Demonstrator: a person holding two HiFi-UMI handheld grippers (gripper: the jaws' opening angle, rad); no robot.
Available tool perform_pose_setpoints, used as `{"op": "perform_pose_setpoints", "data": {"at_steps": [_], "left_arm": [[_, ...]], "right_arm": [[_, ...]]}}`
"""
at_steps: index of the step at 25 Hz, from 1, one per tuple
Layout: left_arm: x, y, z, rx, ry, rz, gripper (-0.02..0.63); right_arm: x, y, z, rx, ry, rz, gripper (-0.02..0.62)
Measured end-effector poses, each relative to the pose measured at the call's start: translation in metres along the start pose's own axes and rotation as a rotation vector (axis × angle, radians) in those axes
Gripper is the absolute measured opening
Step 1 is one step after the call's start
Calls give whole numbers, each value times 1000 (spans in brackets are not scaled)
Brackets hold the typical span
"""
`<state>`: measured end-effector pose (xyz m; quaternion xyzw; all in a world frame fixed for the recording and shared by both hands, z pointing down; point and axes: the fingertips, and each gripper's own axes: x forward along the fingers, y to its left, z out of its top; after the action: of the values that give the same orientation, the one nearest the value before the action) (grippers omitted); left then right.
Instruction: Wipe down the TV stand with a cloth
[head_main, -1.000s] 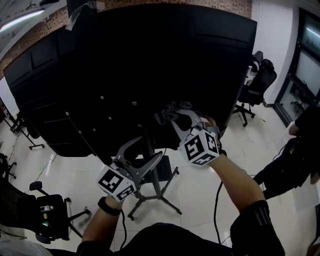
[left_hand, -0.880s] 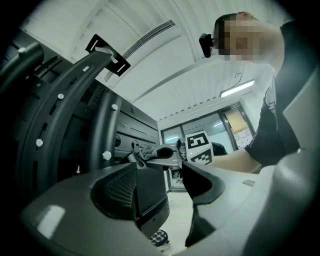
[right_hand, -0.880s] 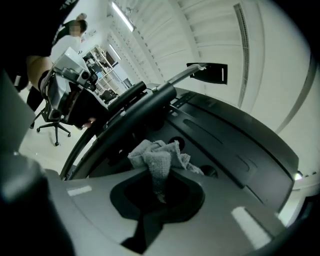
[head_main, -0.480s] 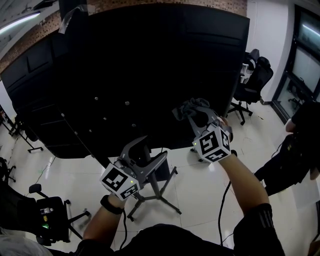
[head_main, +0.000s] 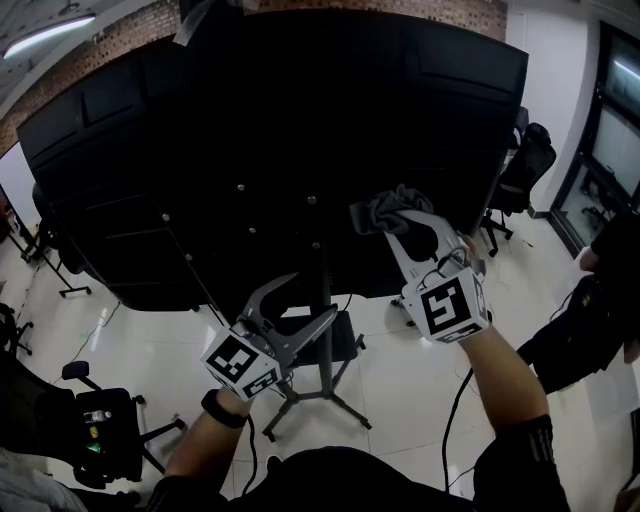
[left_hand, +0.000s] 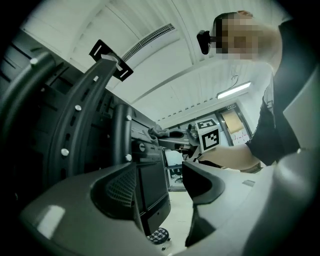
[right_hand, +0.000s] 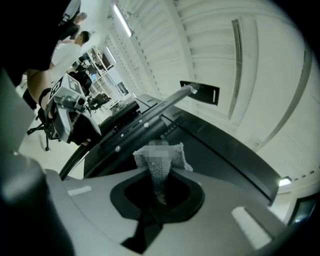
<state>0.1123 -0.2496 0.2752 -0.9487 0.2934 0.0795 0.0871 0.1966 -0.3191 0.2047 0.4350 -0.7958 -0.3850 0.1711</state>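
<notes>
Between tight jaws of right gripper (head_main: 402, 220), grey cloth (head_main: 383, 207).

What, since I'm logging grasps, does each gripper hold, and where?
Right gripper: grey cloth, pinched by a bunched fold, rest poking past the jaws. Left gripper: nothing, jaws apart.

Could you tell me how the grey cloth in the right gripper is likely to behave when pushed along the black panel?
The cloth sits crumpled in folds in the right gripper, so it is probably floppy and light. Its knobbly weave suggests it will drag on the black panel rather than slip.
</notes>
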Motion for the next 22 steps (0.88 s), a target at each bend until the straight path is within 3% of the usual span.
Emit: {"op": "perform_pose_setpoints", "data": {"at_steps": [5,13,17,22], "left_arm": [[-71,43,27,20,-23,48,310],[-169,103,60,57,-50,116,310],[-219,135,71,60,-63,153,307],[-270,160,78,68,-63,184,307]], "right_arm": [[32,40,102,-60,-79,16,21],[93,114,223,-154,-177,83,21],[139,158,269,-197,-169,130,21],[195,212,298,-258,-121,209,21]]}}
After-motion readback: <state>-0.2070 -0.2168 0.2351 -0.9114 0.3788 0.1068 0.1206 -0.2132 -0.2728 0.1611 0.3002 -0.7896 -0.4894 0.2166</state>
